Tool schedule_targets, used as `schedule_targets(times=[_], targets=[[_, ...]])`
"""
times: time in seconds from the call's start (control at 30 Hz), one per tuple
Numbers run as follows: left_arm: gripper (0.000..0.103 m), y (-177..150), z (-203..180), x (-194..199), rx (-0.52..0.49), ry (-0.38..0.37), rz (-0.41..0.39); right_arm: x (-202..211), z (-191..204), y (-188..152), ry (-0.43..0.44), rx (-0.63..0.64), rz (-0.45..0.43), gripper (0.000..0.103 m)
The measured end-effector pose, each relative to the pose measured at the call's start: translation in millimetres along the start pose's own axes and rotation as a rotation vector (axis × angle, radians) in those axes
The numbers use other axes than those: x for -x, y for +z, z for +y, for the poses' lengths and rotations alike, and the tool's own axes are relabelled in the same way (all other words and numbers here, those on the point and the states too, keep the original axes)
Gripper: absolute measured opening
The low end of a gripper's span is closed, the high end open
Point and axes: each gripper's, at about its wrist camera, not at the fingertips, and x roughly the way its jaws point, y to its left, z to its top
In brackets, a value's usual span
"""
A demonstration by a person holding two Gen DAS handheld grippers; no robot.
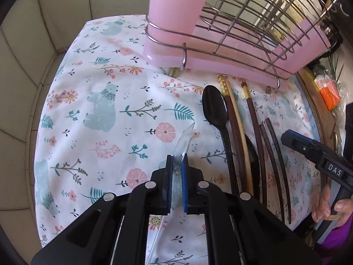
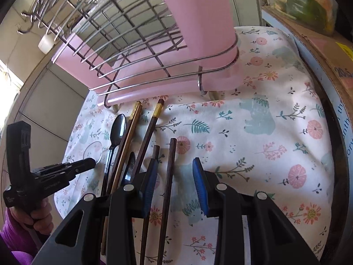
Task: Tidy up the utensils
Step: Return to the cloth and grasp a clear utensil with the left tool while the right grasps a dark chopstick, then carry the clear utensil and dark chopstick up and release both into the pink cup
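My left gripper (image 1: 177,158) is shut on a clear plastic spoon (image 1: 184,142) and holds it above the floral cloth (image 1: 99,110). The spoon's bowl also shows in the right wrist view (image 2: 93,151) at the left gripper's tip (image 2: 88,162). A black spoon (image 1: 215,110), several dark brown chopsticks (image 1: 253,114) and a black serrated knife (image 1: 253,154) lie side by side on the cloth. My right gripper (image 2: 175,165) is open, its jaws on either side of one brown chopstick (image 2: 171,163). The pink and wire utensil rack (image 1: 220,33) stands at the back.
A cardboard box (image 2: 320,50) with a bag of vegetables (image 2: 306,2) borders the cloth on the right. An orange packet (image 1: 329,93) lies by the table's right edge. A tiled wall (image 1: 33,33) is on the left.
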Motion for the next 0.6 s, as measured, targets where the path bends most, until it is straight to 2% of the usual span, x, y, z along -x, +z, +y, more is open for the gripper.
schedule_targets(times=[0.1, 0.3, 0.33, 0.47, 0.57, 0.6], targets=[[0.007, 5, -5, -2, -0.042, -0.009, 0.045, -10, 4, 7, -0.008, 0.012, 0.042, 0.033], [0.013, 14, -17, -12, -0.139, 0.031, 0.116, -24, 13, 19, -0.027, 0.045, 0.097, 0.030], [0.014, 15, -18, -14, -0.144, 0.034, 0.127, -26, 14, 20, -0.025, 0.041, 0.107, 0.028], [0.015, 20, -16, -16, -0.141, 0.025, 0.146, -28, 12, 23, -0.022, 0.023, 0.111, 0.007], [0.015, 22, -17, -15, -0.143, 0.005, 0.114, -25, 6, 20, -0.002, 0.000, 0.094, 0.007], [0.008, 22, -17, -13, -0.141, 0.002, 0.099, -22, 5, 19, -0.002, -0.005, 0.086, 0.007]])
